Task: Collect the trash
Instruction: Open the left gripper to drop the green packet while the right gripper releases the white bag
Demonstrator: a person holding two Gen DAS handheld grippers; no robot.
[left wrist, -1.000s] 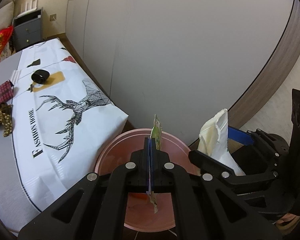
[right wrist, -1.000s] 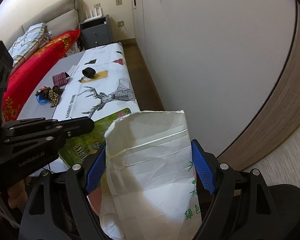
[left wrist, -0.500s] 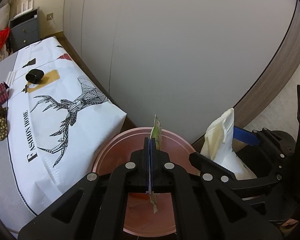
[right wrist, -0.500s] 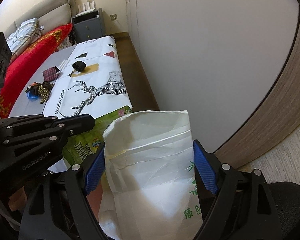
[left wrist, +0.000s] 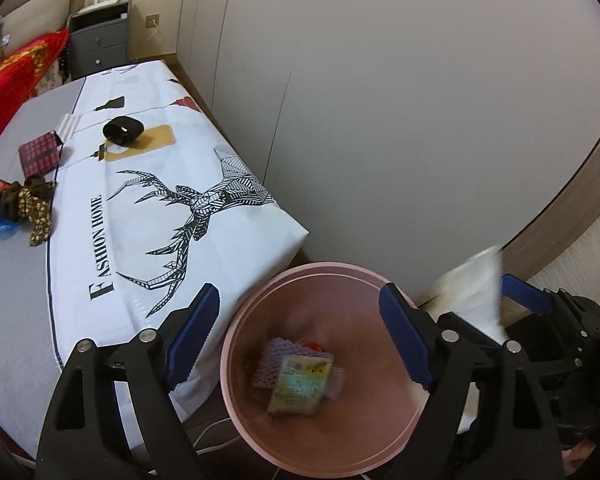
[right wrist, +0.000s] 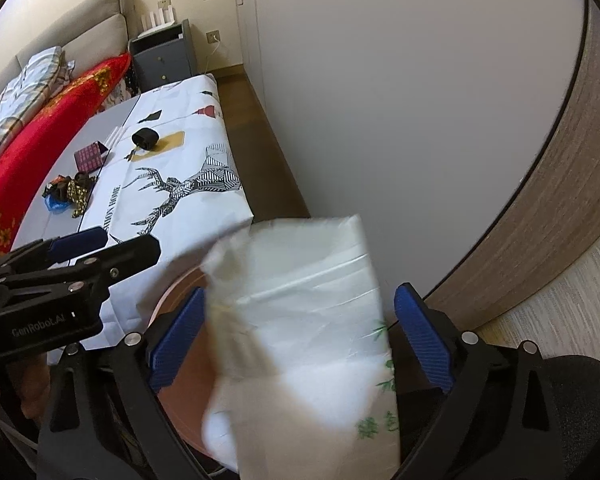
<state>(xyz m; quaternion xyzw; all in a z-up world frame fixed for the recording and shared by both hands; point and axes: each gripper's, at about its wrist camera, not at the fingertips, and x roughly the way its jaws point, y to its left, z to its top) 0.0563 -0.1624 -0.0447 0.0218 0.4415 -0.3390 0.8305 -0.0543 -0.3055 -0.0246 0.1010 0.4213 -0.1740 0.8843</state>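
A pink bin point(left wrist: 260, 312) stands on the floor beside the table. A green snack packet point(left wrist: 300, 384) lies inside it on a purple foam net point(left wrist: 270, 360). My left gripper point(left wrist: 300, 336) is open and empty above the bin. My right gripper point(right wrist: 300, 340) has its jaws wide; a white plastic bag point(right wrist: 300, 328) sits blurred between them, not touching the pads. The bag also shows in the left wrist view point(left wrist: 472, 296), right of the bin. The bin's rim point(right wrist: 172, 292) shows behind the bag in the right wrist view.
The table has a white deer-print cloth point(left wrist: 160, 208). On it lie a black roll point(left wrist: 122, 130), a plaid wallet point(left wrist: 40, 154) and a heap of wrappers point(left wrist: 20, 208). A grey cabinet wall point(left wrist: 380, 100) stands behind the bin. A sofa with a red blanket point(right wrist: 52, 120) is at far left.
My left gripper has opened and the green packet has dropped into the bin. My right gripper's jaws have widened and the white bag is slipping, blurred.
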